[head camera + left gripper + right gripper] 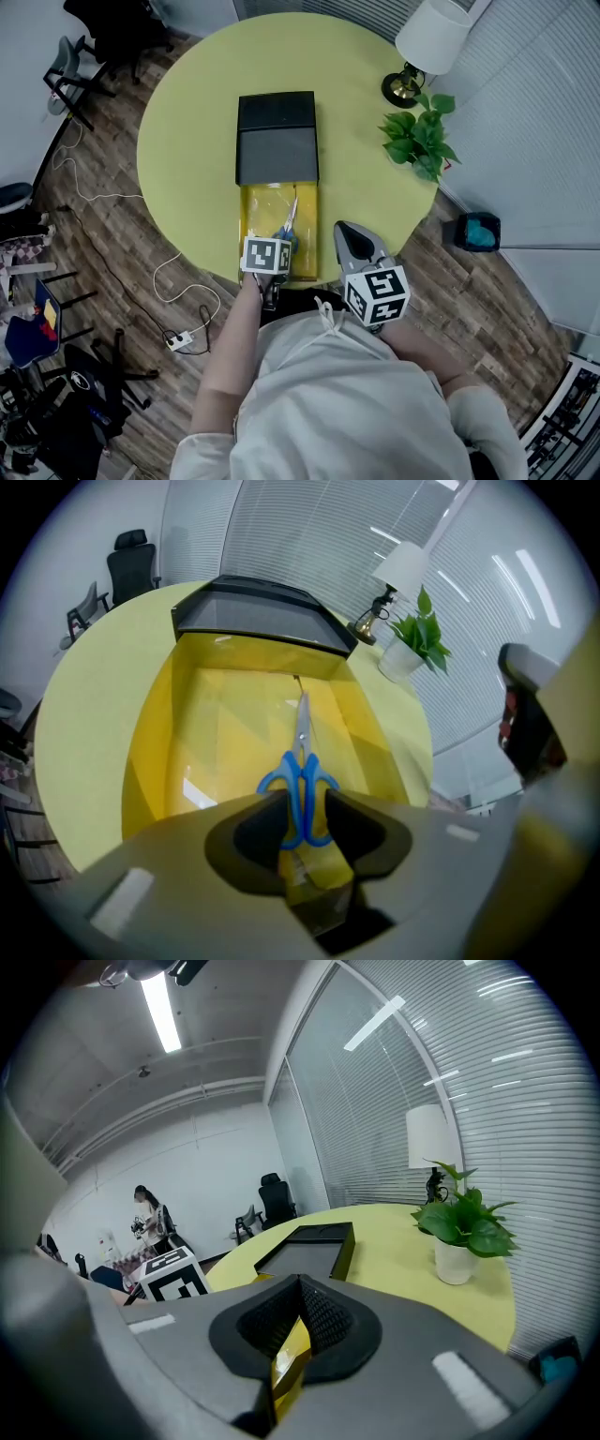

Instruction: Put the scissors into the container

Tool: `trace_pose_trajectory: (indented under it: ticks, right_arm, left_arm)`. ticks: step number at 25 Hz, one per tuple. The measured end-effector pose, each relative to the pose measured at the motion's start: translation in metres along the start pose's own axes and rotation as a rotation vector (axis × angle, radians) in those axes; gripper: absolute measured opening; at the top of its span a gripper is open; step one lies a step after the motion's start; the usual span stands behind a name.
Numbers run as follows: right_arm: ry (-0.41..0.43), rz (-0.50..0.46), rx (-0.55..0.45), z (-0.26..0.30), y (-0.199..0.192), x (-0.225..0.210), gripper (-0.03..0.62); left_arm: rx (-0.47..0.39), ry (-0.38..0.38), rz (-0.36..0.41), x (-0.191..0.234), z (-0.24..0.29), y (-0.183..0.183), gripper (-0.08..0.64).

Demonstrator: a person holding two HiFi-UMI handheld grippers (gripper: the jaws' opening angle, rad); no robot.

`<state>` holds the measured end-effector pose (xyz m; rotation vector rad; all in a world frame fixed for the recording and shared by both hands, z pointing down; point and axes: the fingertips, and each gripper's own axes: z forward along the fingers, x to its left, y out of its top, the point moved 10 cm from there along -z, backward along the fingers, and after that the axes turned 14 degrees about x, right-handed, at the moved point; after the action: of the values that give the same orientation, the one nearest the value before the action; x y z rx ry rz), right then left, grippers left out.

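Blue-handled scissors [290, 217] lie in the open yellow container [255, 211], blades pointing toward its black lid [277, 136]. In the left gripper view the scissors [302, 747] rest on the yellow floor [187, 733]. Their handle loops sit between the pads of my left gripper [305, 803], with a slim gap on each side. That left gripper [274, 251] hovers over the container's near end, open. My right gripper [345, 232] stays just right of the container. In its own view the right gripper [300, 1288] has its pads meeting, with a sliver of yellow showing in the slit below them.
The round yellow-green table [187, 122] also carries a potted plant [417, 141] and a lamp [427, 42] at the right. The black lid [253, 611] covers the container's far half. Office chairs and cables sit on the wood floor at the left. A person [145, 1213] stands far off.
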<state>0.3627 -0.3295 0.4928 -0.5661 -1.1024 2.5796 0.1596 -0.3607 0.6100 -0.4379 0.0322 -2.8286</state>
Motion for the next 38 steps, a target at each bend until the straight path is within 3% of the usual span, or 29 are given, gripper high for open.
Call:
trace_pose_trajectory:
  ticks: [4,11,14,20,26,29,33,35,38]
  right_arm:
    - [0.004,-0.006,0.018,0.001,-0.004,0.003,0.0]
    - [0.004,-0.012,0.024,-0.003,-0.005,0.009,0.0]
    - [0.015,-0.029,0.022,-0.004,-0.002,0.015,0.0]
    - [0.012,-0.042,-0.002,-0.01,0.004,0.022,0.0]
    - [-0.029,-0.048,-0.038,-0.022,0.017,0.024,0.0]
    - [-0.044,-0.042,-0.056,-0.028,0.021,0.023,0.0]
    - [-0.046,-0.041,-0.085,-0.034,0.028,0.025,0.0]
    - [-0.051,-0.046,-0.099,-0.036,0.031,0.028,0.0]
    - [-0.046,-0.058,-0.112,-0.037,0.033,0.033,-0.001]
  left_arm:
    - [-0.071,0.003,-0.013,-0.001,-0.007,-0.001,0.17]
    - [-0.104,0.005,-0.025,0.004,-0.02,-0.006,0.17]
    - [-0.165,0.024,-0.01,0.0,-0.034,-0.004,0.153]
    - [-0.408,0.116,0.058,-0.02,-0.083,0.0,0.012]
    - [-0.622,0.093,0.164,-0.049,-0.136,0.0,0.008]
    - [-0.805,0.092,0.222,-0.063,-0.16,-0.004,0.006]
    - [-1.072,0.202,0.332,-0.078,-0.186,-0.017,0.006]
    - [-1.128,0.237,0.363,-0.082,-0.191,-0.023,0.006]
    - [-1.131,0.219,0.349,-0.081,-0.193,-0.027,0.006]
